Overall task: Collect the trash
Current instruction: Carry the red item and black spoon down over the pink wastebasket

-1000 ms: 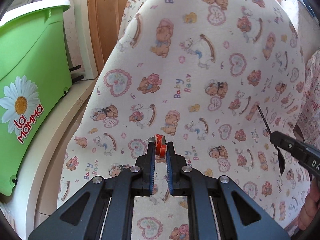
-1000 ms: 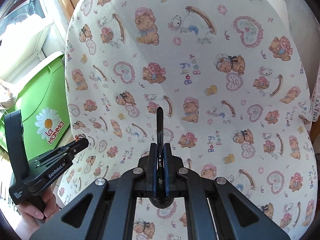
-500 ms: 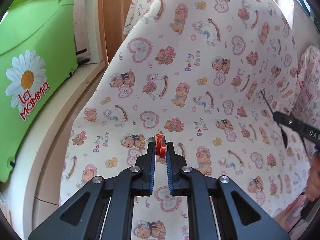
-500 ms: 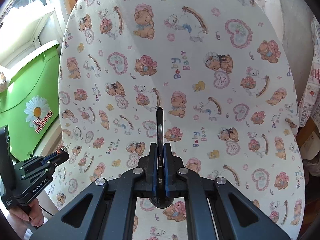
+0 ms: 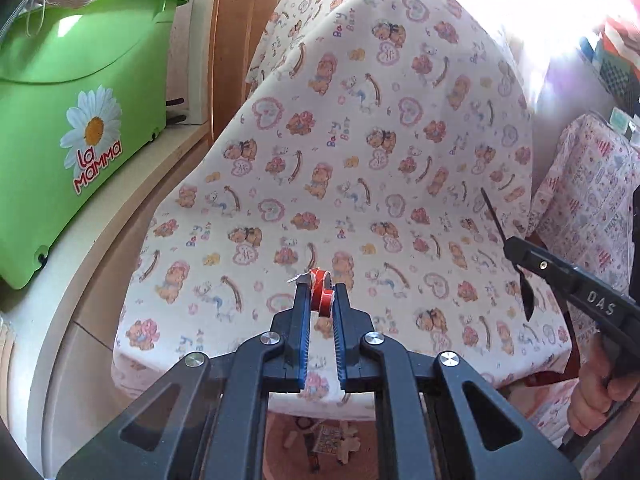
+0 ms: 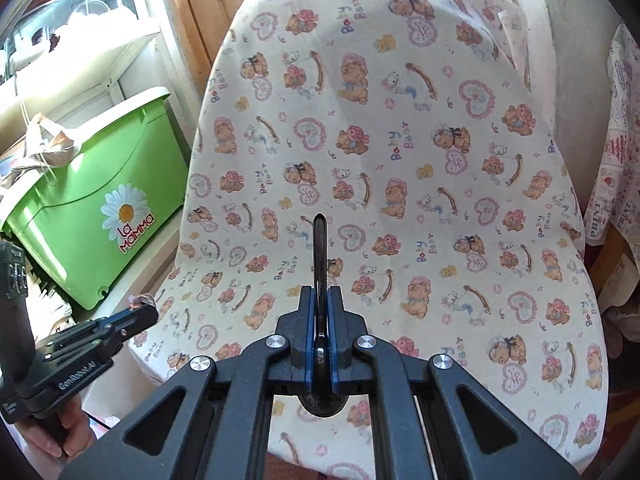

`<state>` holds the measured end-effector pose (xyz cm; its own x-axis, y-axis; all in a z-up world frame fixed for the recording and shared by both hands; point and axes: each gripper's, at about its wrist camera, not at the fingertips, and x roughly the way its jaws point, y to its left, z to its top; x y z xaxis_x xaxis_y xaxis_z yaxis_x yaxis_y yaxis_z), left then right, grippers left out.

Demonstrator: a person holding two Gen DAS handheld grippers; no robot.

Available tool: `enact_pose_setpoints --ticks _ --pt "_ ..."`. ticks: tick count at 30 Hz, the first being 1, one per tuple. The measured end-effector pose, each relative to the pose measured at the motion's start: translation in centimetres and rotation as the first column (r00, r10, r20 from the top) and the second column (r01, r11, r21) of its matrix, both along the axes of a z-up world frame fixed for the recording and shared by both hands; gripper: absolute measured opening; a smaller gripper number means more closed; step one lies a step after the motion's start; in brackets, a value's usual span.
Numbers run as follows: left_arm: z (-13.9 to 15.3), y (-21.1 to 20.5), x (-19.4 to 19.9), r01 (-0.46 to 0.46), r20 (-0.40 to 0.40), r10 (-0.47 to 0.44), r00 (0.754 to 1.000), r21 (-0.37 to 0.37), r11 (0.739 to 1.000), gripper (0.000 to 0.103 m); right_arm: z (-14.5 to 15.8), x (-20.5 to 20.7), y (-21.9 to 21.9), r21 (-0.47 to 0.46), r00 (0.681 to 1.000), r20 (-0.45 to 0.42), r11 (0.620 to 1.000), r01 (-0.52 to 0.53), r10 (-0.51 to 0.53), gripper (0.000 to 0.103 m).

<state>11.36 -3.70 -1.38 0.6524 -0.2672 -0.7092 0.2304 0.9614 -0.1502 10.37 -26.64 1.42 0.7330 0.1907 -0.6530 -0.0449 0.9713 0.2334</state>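
Between the closed left gripper (image 5: pixel 320 292) pads, red wrapper (image 5: pixel 321 289); right gripper (image 6: pixel 320 300) clamping black spoon (image 6: pixel 319 264).

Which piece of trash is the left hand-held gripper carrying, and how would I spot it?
Start at the big chair draped in white teddy-bear-print fabric, right of the green plastic La Mamma bin. In front of it the left hand-held gripper is shut on a small red ring-shaped plastic scrap. It is the only solid red item; the right hand-held gripper holds a black plastic spoon.
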Motion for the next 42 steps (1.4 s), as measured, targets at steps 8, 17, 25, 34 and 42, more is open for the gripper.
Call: enact_pose_setpoints --ticks 8,17,25,34,42 --pt "-1.7 -1.0 -3.3 0.034 -0.075 -0.036 0.997 -0.024 0.999 0.01 -0.8 -6.1 2.7 -0.007 0.999 -0.015 0.999 -0.05 0.05 0.007" --pt "-7.3 -1.5 -4.3 0.017 -0.328 -0.023 0.944 -0.023 1.0 0.01 -3.2 -10.5 5.1 -0.041 0.991 -0.099 0.995 -0.09 0.085 0.007" --pt "-9.8 -2.3 -5.4 0.05 -0.445 -0.047 0.894 -0.004 0.999 0.01 -6.8 -11.8 5.2 -0.025 0.964 -0.249 0.994 -0.109 0.099 0.007" --pt "-14.5 -3.3 -4.7 0.073 -0.552 -0.007 0.834 0.098 0.993 0.01 -11.9 -11.0 5.8 -0.072 0.904 -0.42 0.99 -0.12 0.079 0.007" --pt "-17.8 -3.6 -3.6 0.062 -0.589 0.024 0.808 0.126 0.99 0.01 -17.4 -8.6 5.6 -0.086 0.855 -0.519 0.993 -0.076 0.021 0.007"
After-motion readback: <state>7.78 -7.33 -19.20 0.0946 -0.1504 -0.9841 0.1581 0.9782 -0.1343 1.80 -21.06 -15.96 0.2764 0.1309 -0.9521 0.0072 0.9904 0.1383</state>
